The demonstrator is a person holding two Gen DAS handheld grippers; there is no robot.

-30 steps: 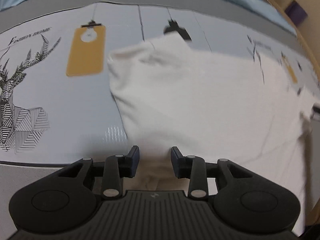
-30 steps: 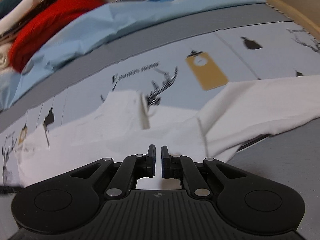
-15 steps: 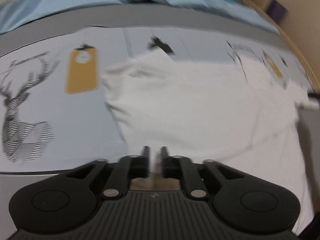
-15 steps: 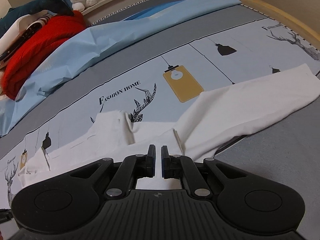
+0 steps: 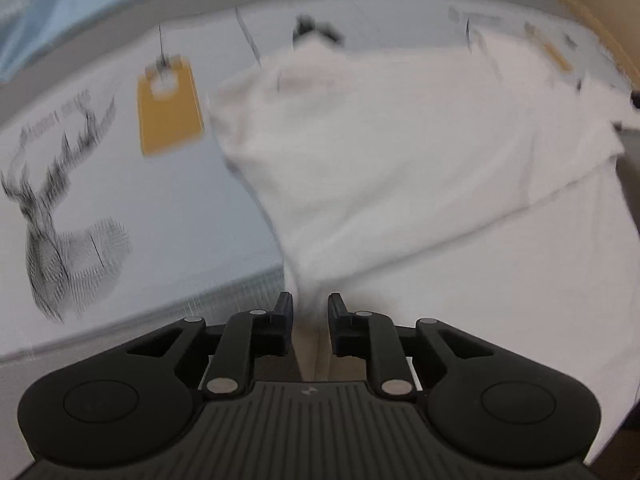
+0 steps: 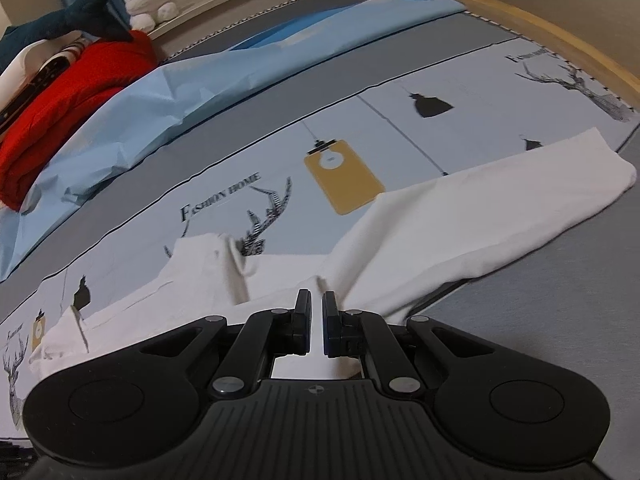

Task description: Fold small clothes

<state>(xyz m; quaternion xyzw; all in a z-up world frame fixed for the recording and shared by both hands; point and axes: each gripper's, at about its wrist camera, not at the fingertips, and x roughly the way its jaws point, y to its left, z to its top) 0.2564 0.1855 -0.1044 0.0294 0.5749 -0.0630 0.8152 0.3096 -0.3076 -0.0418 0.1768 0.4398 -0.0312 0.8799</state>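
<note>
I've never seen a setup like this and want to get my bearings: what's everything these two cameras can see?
White cotton garment: one, white, spread on the bed, partly folded.
Printed bed cover: one, pale blue and grey, deer and lamp motifs, under the garment.
Light blue sheet: one, crumpled, behind.
Red knitted bundle: one, far left.
Dark teal plush shark: one, above the bundle.
White plush toy: one, shelf.
Left gripper: black, garment between its jaws.
Right gripper: black, jaws nearly shut at the garment's edge.

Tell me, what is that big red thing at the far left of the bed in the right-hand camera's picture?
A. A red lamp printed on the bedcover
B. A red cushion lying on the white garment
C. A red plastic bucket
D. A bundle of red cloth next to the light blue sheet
D: the red cloth lies bunched beside the light blue sheet, far from the white garment.
</note>
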